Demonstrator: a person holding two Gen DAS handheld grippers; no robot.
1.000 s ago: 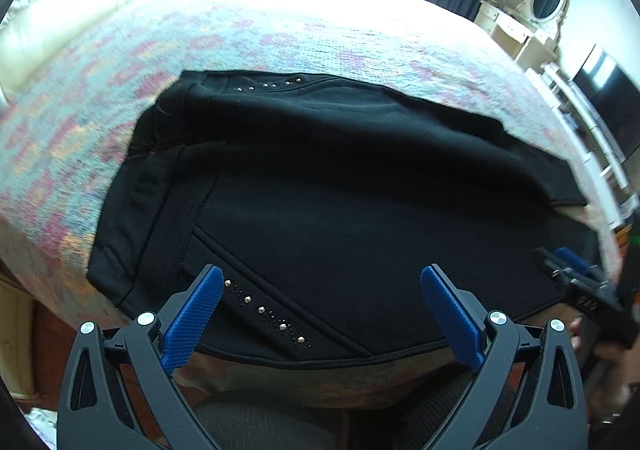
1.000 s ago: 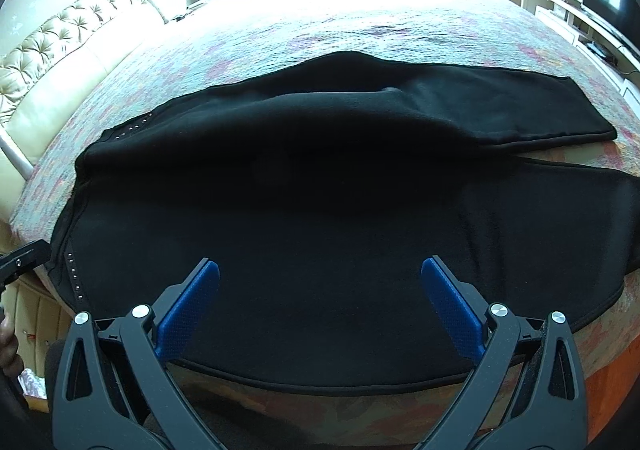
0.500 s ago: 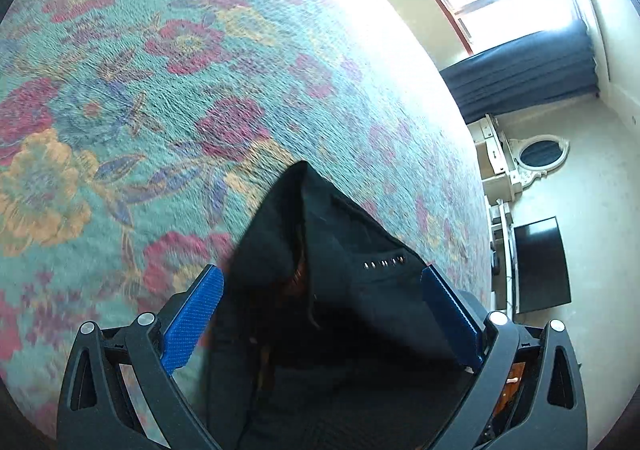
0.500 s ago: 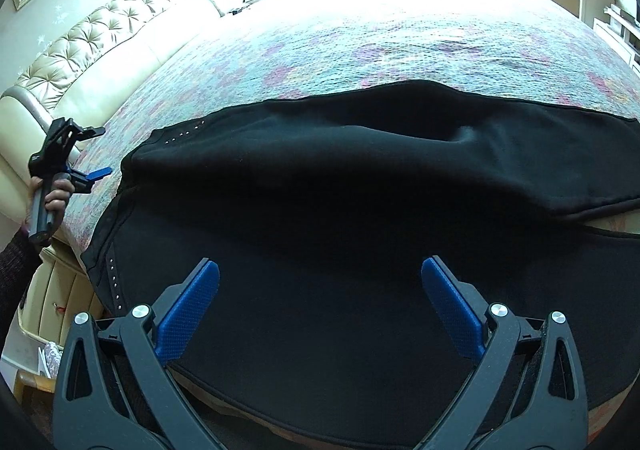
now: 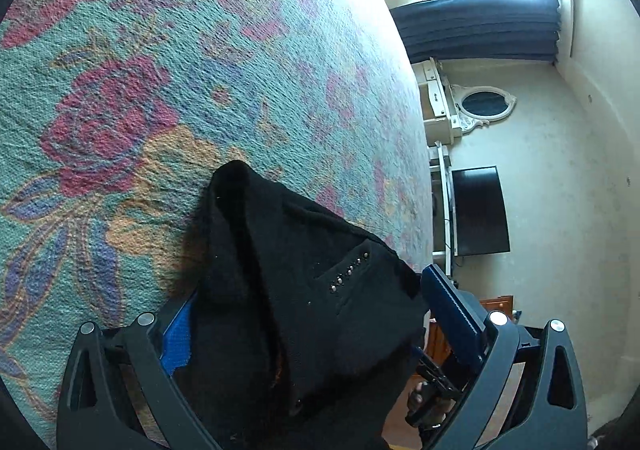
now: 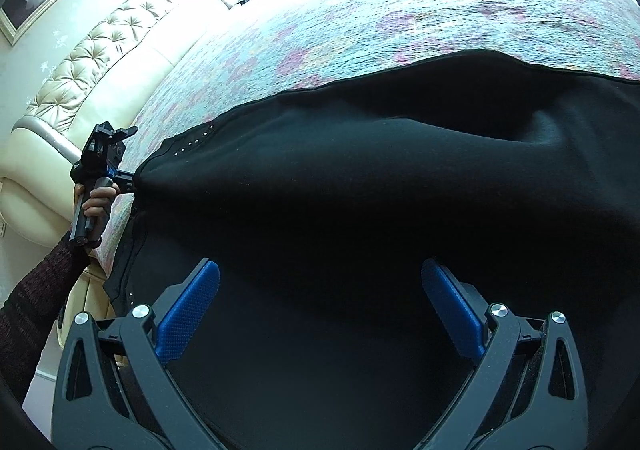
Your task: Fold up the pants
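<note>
The black pants (image 6: 360, 190) lie spread across the flowered bedspread (image 6: 400, 30), waist end to the left, legs running off right, one leg half lapped over the other. I judge the fold barely begun: no clean crease shows anywhere. My left gripper (image 5: 312, 322) has a bunched waist corner, the one with the studs (image 5: 348, 274), between its blue pads (image 5: 448, 302), which stand wide; I cannot tell whether they bite. My right gripper (image 6: 320, 306) hovers spread apart over the near cloth, holding nothing. Every fold is left.
</note>
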